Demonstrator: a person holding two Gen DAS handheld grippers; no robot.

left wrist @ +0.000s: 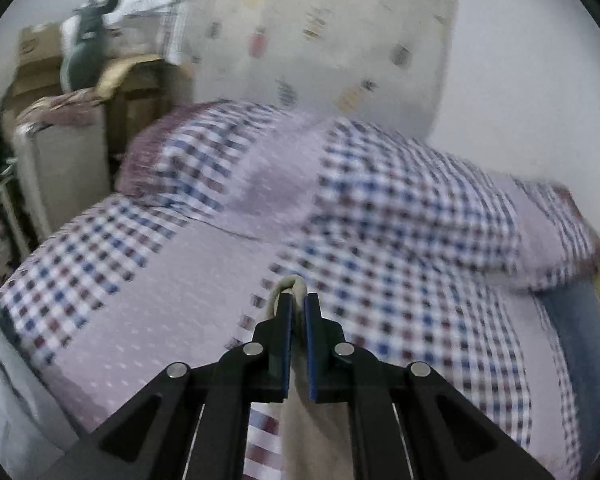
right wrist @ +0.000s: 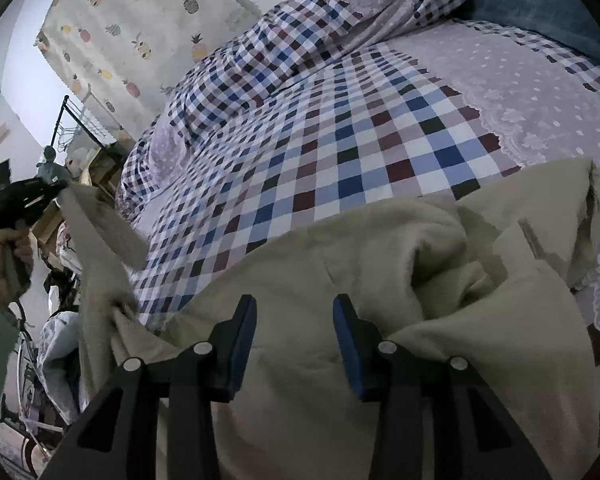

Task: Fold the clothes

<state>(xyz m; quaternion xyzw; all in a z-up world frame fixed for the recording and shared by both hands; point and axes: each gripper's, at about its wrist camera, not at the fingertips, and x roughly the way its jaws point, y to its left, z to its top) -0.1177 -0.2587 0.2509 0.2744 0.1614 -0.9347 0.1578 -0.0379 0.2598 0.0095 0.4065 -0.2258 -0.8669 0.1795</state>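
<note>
**Ana:** Fingers first, left wrist view: the left gripper (left wrist: 296,300) has its blue-padded fingers (left wrist: 285,344) pinched together on a fold of the cream fleece garment (left wrist: 300,432), which loops over the fingertips and hangs down between the black arms.

**Ben:** What lies beyond it?

**Ana:** A bed with a blue, maroon and white checked cover with dotted lilac panels (left wrist: 400,220), blurred. At the left stand brown cardboard boxes (left wrist: 36,56); one bears dark printing, too smeared to read. A pale curtain with small coloured motifs (left wrist: 320,32) hangs behind.

**Ben:** And the right wrist view?

**Ana:** The right gripper (right wrist: 294,320) has its fingers (right wrist: 242,344) well apart, clamped on nothing, poised just above the garment (right wrist: 380,280). Only here does the garment show at large: thick, fuzzy, rumpled in a heap on the near part of the checked cover (right wrist: 340,140), with one stretch pulled up to the left.

**Ben:** Pulled by what?

**Ana:** By the left gripper (right wrist: 62,188), seen from outside, held in a person's hand (right wrist: 8,256). The curtain (right wrist: 140,20) reads sharply here: pineapples, no lettering. Blue denim fabric (right wrist: 540,12) lies at the top right.
</note>
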